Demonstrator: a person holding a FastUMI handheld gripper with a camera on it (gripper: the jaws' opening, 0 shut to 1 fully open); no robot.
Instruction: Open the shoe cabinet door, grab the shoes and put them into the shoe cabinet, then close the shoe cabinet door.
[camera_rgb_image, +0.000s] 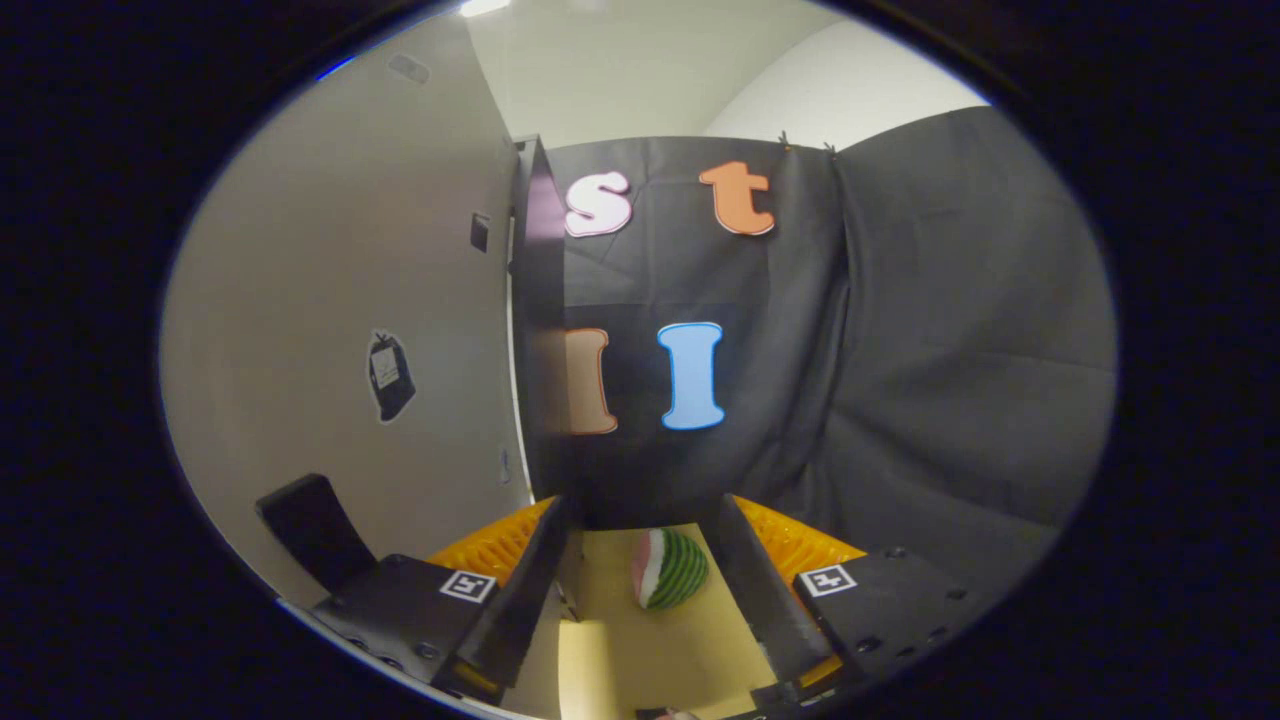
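My gripper is open, and its two fingers point at the black cloth wall with nothing held between them. On the pale yellow surface, in the gap just beyond the fingertips, lies a small toy watermelon slice with a green striped rind. A tall pale beige panel stands to the left, carrying a small black sticker. Its right edge meets a dark glossy strip. I cannot tell whether this panel belongs to the shoe cabinet.
An orange-yellow ribbed basket rim shows behind both fingers, on either side of the yellow surface. The black cloth wall closes the space ahead and to the right. A white wall and ceiling rise above it.
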